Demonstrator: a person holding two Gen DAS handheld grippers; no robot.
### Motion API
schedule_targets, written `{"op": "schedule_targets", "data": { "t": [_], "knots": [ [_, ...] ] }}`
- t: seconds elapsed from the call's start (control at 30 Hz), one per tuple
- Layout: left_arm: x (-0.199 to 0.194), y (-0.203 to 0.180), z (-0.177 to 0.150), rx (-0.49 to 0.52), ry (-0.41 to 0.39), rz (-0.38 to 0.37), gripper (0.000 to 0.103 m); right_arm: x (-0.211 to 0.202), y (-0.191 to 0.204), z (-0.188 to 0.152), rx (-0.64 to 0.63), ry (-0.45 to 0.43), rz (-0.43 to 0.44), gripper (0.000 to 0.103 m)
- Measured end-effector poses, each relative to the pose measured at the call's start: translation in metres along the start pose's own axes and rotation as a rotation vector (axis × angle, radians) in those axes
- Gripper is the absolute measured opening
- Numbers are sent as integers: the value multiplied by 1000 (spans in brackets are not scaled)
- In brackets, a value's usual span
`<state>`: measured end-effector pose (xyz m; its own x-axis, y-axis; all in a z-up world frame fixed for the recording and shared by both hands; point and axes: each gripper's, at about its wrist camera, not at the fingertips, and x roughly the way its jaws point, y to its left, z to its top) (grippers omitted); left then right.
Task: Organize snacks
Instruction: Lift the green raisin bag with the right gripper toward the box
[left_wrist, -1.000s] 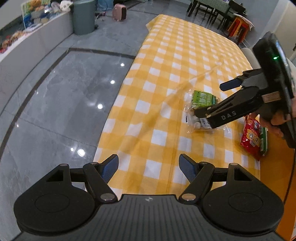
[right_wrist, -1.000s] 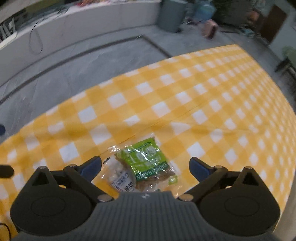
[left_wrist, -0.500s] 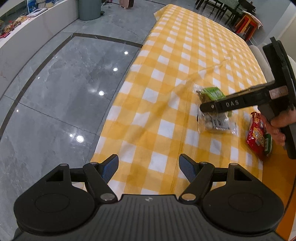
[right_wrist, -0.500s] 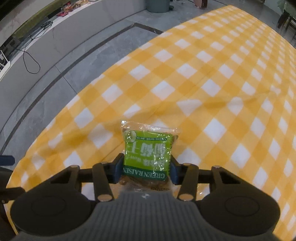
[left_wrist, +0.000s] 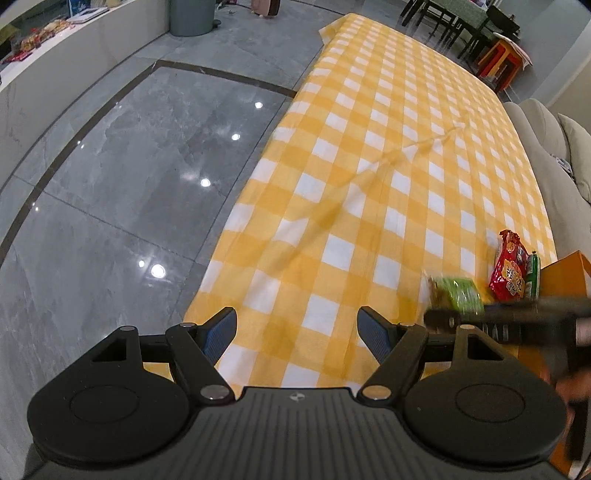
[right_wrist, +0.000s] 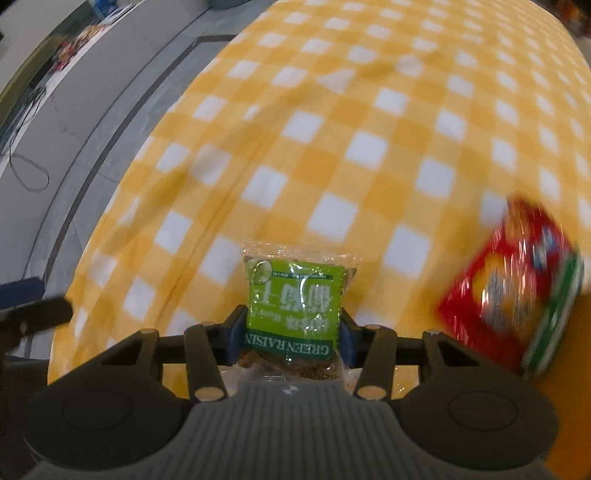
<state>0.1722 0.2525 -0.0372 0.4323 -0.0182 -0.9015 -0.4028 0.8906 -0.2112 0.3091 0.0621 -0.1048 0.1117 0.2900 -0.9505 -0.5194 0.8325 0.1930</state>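
The right hand-held gripper (right_wrist: 291, 334) is clenched on the green raisin packet (right_wrist: 293, 306), its 2 blue pads pressing the packet's sides above the yellow checked table (right_wrist: 332, 129). At 3 o'clock from it lies a red snack bag (right_wrist: 513, 291). The left hand-held gripper (left_wrist: 297, 334) hangs released, nothing between its fingers.

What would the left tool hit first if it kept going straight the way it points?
Probably just the yellow checked tablecloth: nothing lies between the open left tool's fingers; the green raisin packet sits off to the right.
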Motion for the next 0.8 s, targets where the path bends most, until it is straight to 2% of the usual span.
{"op": "schedule_targets", "data": {
  "t": [0.13, 0.27, 0.47, 0.53, 0.6, 0.67, 0.8],
  "knots": [
    [0, -7, -5, 15, 5, 7, 87, -8, 8, -34, 14, -66, -11, 48],
    [-1, -10, -10, 7, -8, -14, 87, -22, 8, -53, 19, -145, -22, 44],
    [-5, -27, -15, 96, -42, -37, 87, -58, 0, -68, 74, -275, 47, 43],
    [-8, -30, -17, 99, -75, -71, 86, -76, -7, -75, 104, -315, 75, 43],
    [-17, -31, -19, 97, -145, -126, 86, -94, -15, -84, 130, -363, 97, 43],
    [-25, -38, -20, 159, -185, -152, 87, -110, -22, -91, 130, -398, 109, 43],
    [-37, -66, -26, 442, -209, -218, 91, -136, -39, -104, 99, -418, 91, 43]
  ]
}}
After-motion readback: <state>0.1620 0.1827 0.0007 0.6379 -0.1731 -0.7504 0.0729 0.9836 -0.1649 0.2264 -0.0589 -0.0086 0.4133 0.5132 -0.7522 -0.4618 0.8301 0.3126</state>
